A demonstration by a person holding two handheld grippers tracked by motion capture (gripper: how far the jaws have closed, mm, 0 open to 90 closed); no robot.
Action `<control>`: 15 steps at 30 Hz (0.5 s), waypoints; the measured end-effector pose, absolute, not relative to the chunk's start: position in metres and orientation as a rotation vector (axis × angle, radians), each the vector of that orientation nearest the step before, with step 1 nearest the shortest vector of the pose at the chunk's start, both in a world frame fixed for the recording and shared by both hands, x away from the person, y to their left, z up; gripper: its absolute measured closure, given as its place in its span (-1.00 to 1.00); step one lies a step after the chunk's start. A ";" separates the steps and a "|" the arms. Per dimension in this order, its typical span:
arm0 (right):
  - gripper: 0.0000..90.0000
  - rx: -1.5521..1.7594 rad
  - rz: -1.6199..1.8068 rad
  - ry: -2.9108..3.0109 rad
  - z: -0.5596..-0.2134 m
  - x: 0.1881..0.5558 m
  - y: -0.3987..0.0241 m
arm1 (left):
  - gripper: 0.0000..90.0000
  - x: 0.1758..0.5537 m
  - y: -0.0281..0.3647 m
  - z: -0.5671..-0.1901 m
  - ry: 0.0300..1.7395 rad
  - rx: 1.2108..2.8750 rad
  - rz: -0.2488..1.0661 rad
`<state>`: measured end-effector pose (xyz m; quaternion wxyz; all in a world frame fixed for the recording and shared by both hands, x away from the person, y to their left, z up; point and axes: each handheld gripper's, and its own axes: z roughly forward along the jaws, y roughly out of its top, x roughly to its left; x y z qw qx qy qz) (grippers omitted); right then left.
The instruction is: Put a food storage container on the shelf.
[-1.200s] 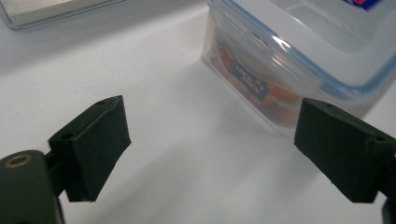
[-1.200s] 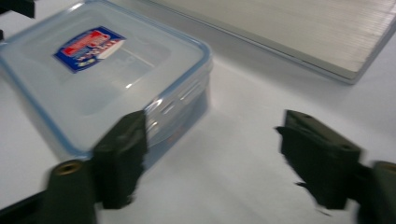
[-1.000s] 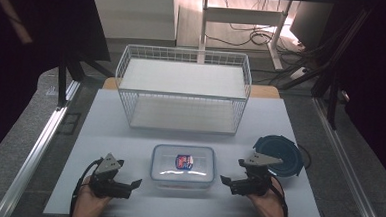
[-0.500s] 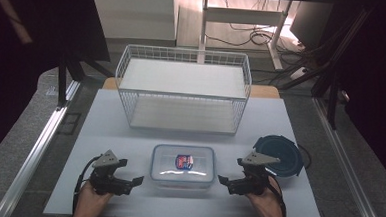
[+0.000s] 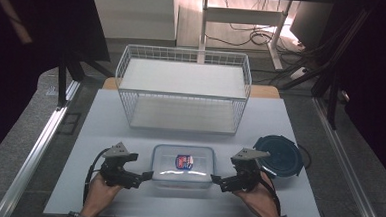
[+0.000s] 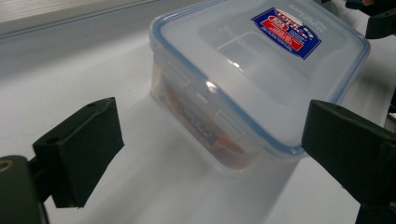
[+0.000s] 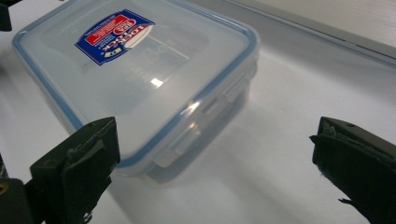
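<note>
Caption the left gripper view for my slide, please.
Open left claw lines up on a lidded clear container.

Fixed high view: looks forward and down from above the near edge of the white table (image 5: 105, 114), far enough to take in the wire basket (image 5: 183, 90) and floor beyond. Left gripper view: rides low and close, looks along its own black jaws at one end of the clear lidded box (image 6: 252, 79). Right gripper view: equally low and close, faces the opposite end of that box (image 7: 140, 79). Shared by all three: the box (image 5: 183, 164) and the tabletop around it
</note>
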<state>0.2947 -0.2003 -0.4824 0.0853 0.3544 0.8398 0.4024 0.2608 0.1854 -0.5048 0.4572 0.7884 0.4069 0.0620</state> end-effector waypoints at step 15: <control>-1.00 1.120 1.177 2.654 -0.486 0.318 -0.168 | -1.00 0.296 0.154 -0.504 0.969 2.033 0.050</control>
